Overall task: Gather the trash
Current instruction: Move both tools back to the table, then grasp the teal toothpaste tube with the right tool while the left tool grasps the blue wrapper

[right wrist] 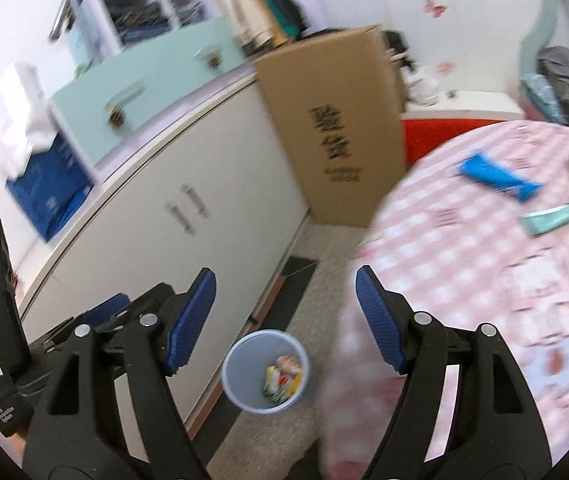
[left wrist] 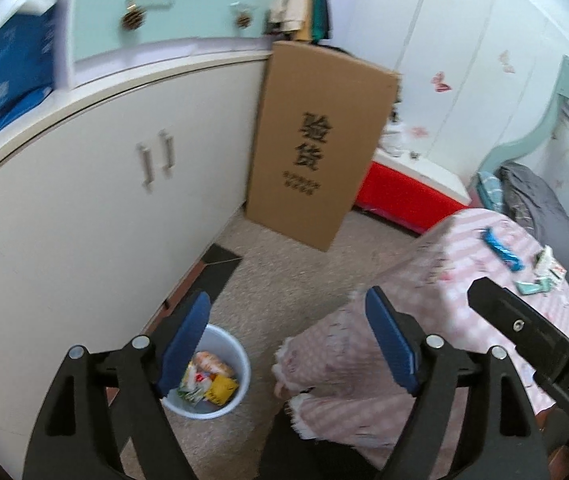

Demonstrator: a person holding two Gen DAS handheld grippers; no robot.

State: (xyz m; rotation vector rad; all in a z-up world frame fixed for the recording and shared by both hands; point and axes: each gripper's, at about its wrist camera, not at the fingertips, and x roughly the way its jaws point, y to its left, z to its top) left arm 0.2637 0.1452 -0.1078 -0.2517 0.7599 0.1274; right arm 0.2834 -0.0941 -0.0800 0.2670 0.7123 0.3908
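Both the left gripper (left wrist: pixel 286 344) and the right gripper (right wrist: pixel 284 320) hang with jaws apart and empty above the bin (right wrist: pixel 265 372). Beyond the bin, up on the table (right wrist: pixel 464 280), lie the teal wrapper (right wrist: pixel 552 218) and then the blue wrapper (right wrist: pixel 498 178), long axis slanting, nearer the right gripper.

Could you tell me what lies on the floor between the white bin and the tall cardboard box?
Only bare speckled carpet, apart from a dark floor mat against the cabinet side. The left wrist view shows the stretch from bin to box best.
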